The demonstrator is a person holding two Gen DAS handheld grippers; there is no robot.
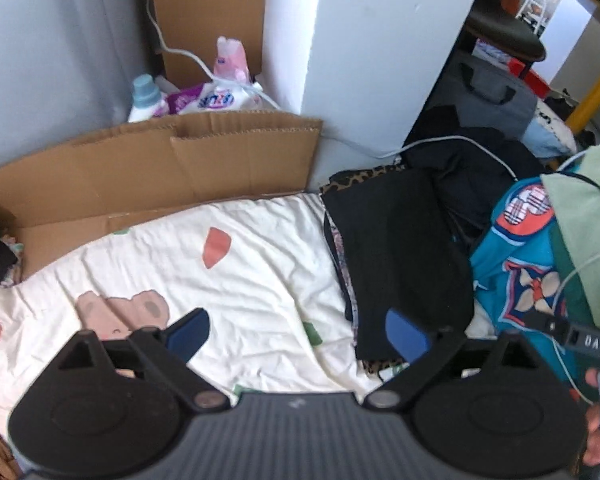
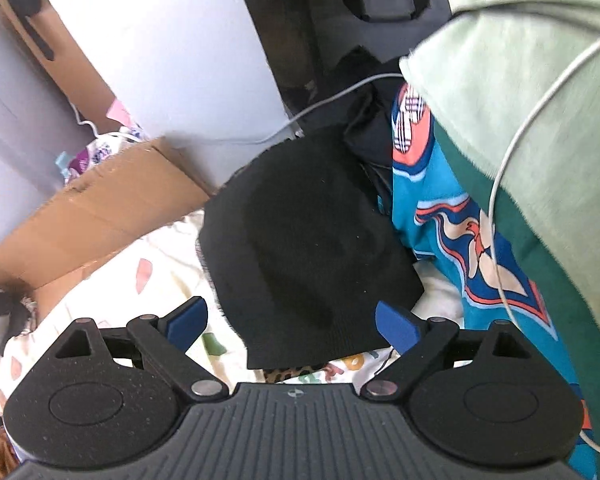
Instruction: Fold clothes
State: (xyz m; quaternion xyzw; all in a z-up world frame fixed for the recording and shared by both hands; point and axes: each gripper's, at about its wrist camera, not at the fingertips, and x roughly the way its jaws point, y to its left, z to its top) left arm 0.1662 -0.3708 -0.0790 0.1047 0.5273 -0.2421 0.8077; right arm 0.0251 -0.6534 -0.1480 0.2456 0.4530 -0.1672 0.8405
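Black garment [image 2: 312,248] lay folded on top of a small stack at the right side of the cream sheet [image 1: 228,280], with a leopard-print edge [image 1: 364,176] showing under it at the far end and again at the near end. The left gripper [image 1: 298,336] hung above the sheet with its jaws spread wide and nothing between them; the right gripper [image 2: 292,328] hung over the garment's near edge, equally wide and equally empty. No pad touched cloth.

The likeliest trouble was the stack itself — the garment sat slightly askew on the layers below, so a careless drop of another piece, or a brush from a finger, could have slid it off or undone the fold. The white cable [image 2: 340,96] ran across the dark pile [image 1: 472,160] behind the stack, and a second thin wire [image 2: 500,240] trailed down the person's green sleeve [image 2: 520,100]; either could have snagged a gripper reaching for more clothes. The teal patterned cloth [image 1: 512,264] crowded the stack's right side, close enough to drag it if pulled.

Behind the sheet stood a cardboard flap [image 1: 160,160], and beyond it detergent bottles [image 1: 146,98] and a pink pack [image 1: 230,56] — well apart from the work, and not in the way. A grey bag [image 1: 496,96] sat further back on the right.
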